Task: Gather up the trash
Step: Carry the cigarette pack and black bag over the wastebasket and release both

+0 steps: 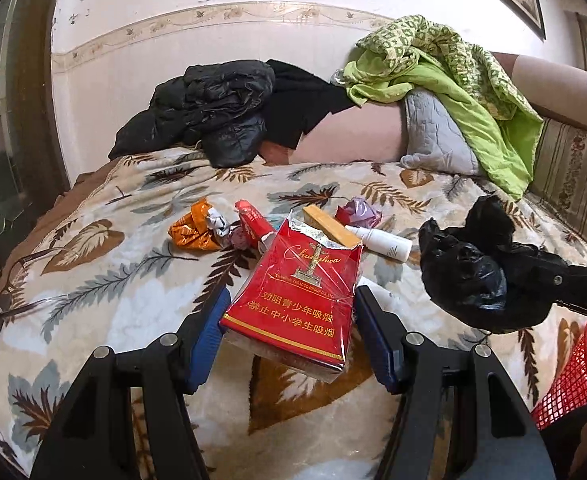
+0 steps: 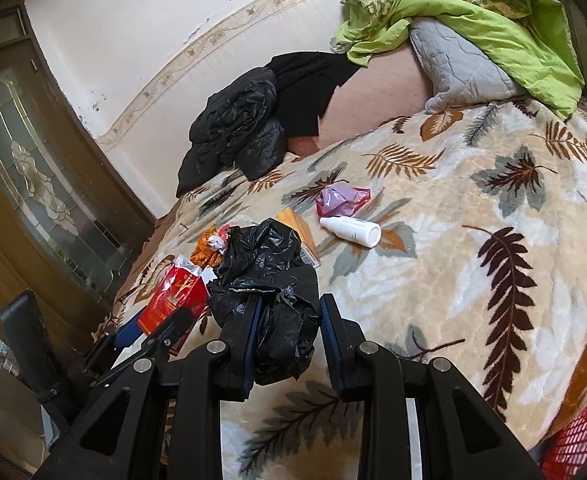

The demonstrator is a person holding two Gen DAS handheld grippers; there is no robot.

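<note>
A red cigarette pack (image 1: 293, 300) wrapped in cellophane hangs above the leaf-patterned blanket (image 1: 113, 280), with my left gripper (image 1: 289, 304) shut on its sides. My right gripper (image 2: 291, 304) is shut on a crumpled black plastic bag (image 2: 269, 280). In the left wrist view that bag (image 1: 461, 272) hangs to the right of the pack. On the bed beyond lie an orange wrapper (image 1: 191, 228), a small red box (image 1: 253, 220), a tan box (image 1: 331, 226), a white bottle (image 1: 385, 242) and a purple-red wrapper (image 1: 357, 212).
A red mesh basket (image 1: 573, 376) stands at the bed's near right edge. A black jacket (image 1: 213, 112), a grey pillow (image 1: 433, 132) and a green quilt (image 1: 453, 64) are piled along the wall. Eyeglasses (image 1: 13, 284) lie near the bed's left edge, beside a wooden door (image 2: 33, 168).
</note>
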